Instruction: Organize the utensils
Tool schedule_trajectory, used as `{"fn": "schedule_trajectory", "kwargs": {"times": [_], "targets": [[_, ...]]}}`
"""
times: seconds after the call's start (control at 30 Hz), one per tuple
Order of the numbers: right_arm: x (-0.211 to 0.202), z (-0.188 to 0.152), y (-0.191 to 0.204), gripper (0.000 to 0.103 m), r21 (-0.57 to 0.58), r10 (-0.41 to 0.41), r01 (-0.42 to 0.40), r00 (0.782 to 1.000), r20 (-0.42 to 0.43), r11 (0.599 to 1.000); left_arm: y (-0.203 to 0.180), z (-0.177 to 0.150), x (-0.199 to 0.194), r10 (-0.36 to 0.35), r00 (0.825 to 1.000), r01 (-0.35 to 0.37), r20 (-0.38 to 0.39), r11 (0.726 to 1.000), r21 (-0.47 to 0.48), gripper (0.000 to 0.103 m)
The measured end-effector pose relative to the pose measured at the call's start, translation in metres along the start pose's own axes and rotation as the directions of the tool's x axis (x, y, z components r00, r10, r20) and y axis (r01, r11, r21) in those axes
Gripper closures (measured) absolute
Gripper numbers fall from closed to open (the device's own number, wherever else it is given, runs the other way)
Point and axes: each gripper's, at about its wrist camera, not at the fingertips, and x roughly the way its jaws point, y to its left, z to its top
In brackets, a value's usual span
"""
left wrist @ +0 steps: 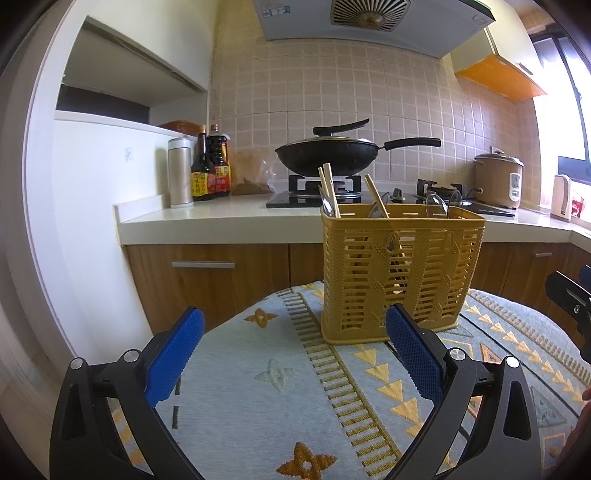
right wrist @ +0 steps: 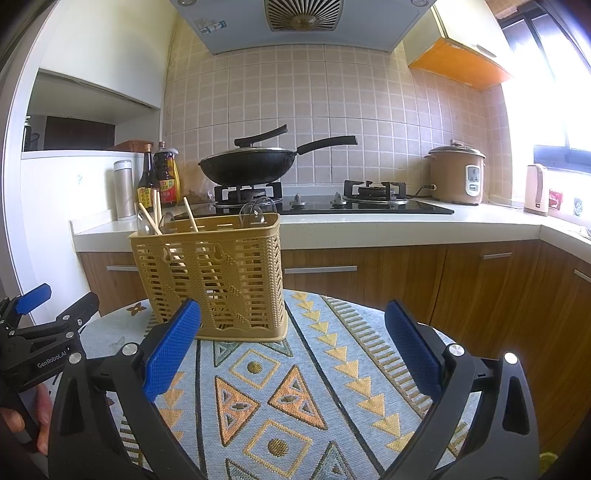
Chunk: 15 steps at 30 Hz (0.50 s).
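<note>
A kitchen backdrop, patterned surface (right wrist: 295, 387) up front. The yellow basket (right wrist: 214, 277), centre-left of the right view, already held chopsticks (right wrist: 157, 214) and spoons (right wrist: 255, 212). Left tongs (left wrist: 293, 350) and right tongs (right wrist: 291, 347) sat wide, empty. Sorting looked finished; next, probably a check for strays.

A home kitchen. A tiled wall backs a gas hob (right wrist: 314, 201) with a lidded black wok (right wrist: 247, 164) at 12 o'clock, beneath an extractor hood (right wrist: 303, 22). Sauce bottles (right wrist: 159, 179) stand at 10 o'clock, a rice cooker (right wrist: 458, 173) and a kettle (right wrist: 535, 190) at 2 o'clock. Wooden cupboards (right wrist: 406, 273) run below the bench (right wrist: 406, 221).
</note>
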Motion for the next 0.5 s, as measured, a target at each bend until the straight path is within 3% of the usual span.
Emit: {"fn": "schedule_trajectory", "kwargs": {"times": [0.5], "targets": [[0.0017, -0.0004, -0.0002, 0.008, 0.001, 0.004, -0.004, 1.0, -0.006, 1.0, -0.0004, -0.001, -0.0008, 0.004, 1.0, -0.004, -0.004, 1.0, 0.001, 0.008]]}}
